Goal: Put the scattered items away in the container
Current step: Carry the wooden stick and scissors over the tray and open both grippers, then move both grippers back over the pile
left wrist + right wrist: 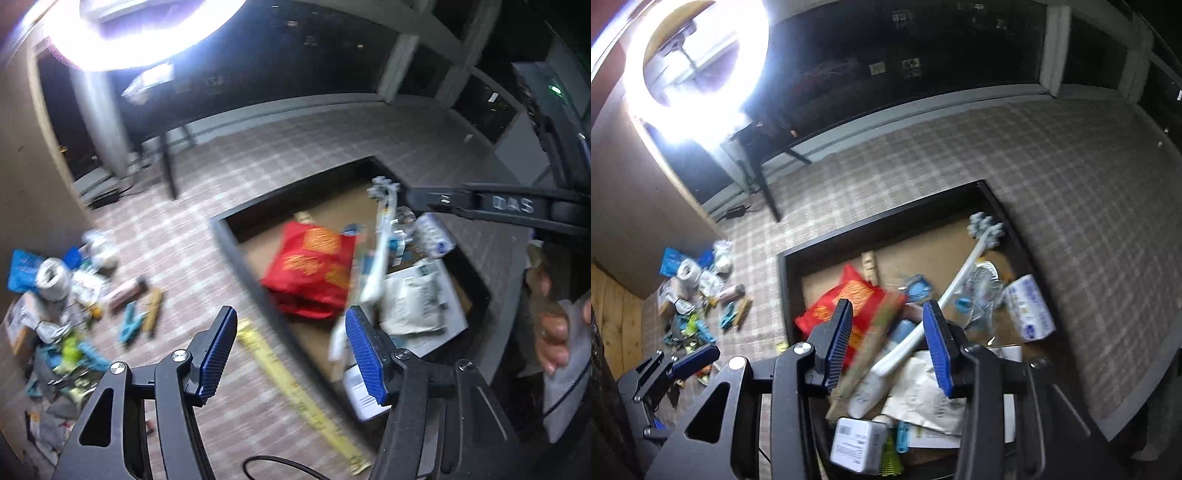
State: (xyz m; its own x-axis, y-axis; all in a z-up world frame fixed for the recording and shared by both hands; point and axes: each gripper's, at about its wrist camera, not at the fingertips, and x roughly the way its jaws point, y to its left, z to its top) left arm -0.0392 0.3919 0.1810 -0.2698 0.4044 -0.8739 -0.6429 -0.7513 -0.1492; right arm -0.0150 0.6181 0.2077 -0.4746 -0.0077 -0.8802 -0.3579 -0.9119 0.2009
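A black-rimmed container sits on the checked carpet; it also shows in the right wrist view. It holds a red bag, a white long-handled brush, white packets and a tissue pack. A blurred tan and green stick-like item is in mid-air between my right gripper's fingers, over the container. My right gripper is open above the container. My left gripper is open and empty over the container's near-left edge. A pile of scattered items lies on the carpet at left.
A yellow tape measure lies on the carpet by the container. A bright ring light glares at top left. A black table leg stands at the back. A wooden wall is at far left.
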